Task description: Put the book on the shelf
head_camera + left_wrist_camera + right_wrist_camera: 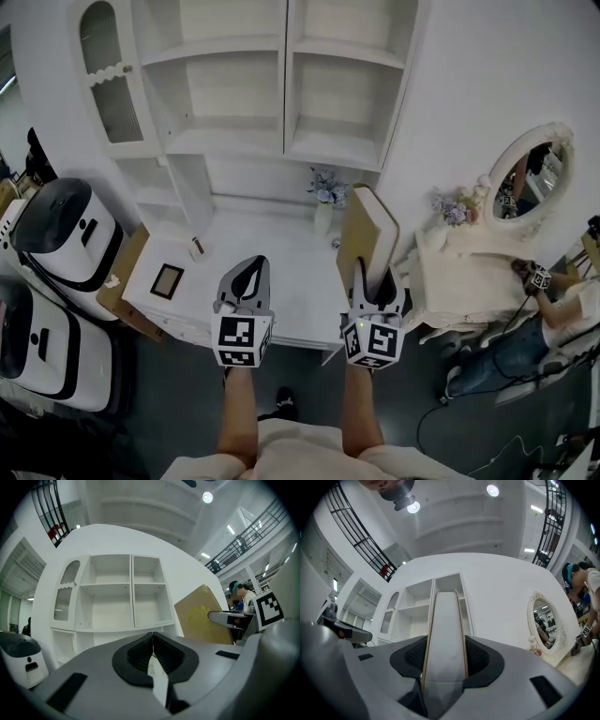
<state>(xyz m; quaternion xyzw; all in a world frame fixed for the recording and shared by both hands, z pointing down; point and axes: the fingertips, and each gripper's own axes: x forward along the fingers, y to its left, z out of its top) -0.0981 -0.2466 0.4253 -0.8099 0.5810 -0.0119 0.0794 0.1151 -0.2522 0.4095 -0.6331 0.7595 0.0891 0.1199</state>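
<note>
A tan-covered book (pixel 367 234) stands upright between the jaws of my right gripper (pixel 375 286), which is shut on its lower edge; in the right gripper view its white page edge (pixel 444 634) rises between the pads. From the left gripper view the book's tan cover (pixel 202 617) shows at the right. My left gripper (pixel 246 281) is held beside it, over the white desk (pixel 281 272), jaws shut and empty. The white shelf unit (pixel 272 84) with open compartments stands behind the desk, ahead of both grippers.
On the desk are a small picture frame (pixel 168 278), a small bottle (pixel 196 247) and a vase of flowers (pixel 325 195). A dressing table with an oval mirror (pixel 530 173) stands right. White machines (pixel 56 225) sit left. A person (pixel 553 309) crouches at the far right.
</note>
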